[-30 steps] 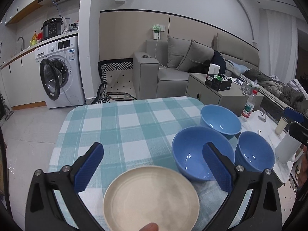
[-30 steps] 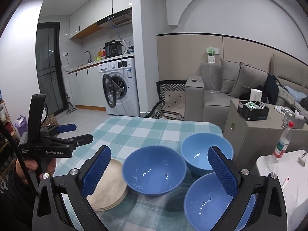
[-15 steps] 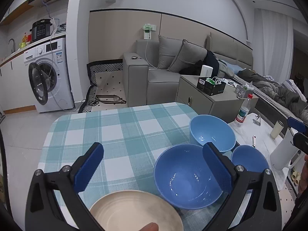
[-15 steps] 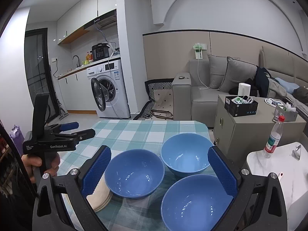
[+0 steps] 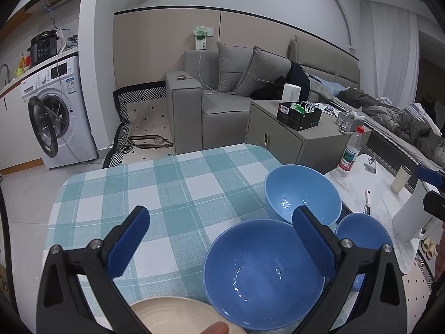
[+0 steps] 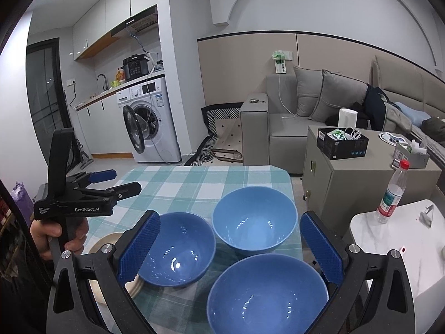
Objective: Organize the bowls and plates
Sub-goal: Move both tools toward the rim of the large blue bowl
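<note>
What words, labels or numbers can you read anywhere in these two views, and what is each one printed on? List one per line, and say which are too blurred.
"GenRobot.AI": side of the left gripper, seen from the right wrist.
Small white lines beside it: too small to read.
Washing machine stickers and panel: too blurred.
Water bottle label: unreadable.
Black box on the cabinet: markings unreadable.
Rice cooker brand: blurred.

Glossy smooth blue bowls (image 6: 251, 226) glinting with light spots, matt cream plates (image 6: 108, 243), woven checked cloth tablecloth (image 5: 178, 192), ribbed blue gripper pads (image 6: 139, 246) on matt black plastic frames with shiny metal screws (image 6: 352, 248)
</note>
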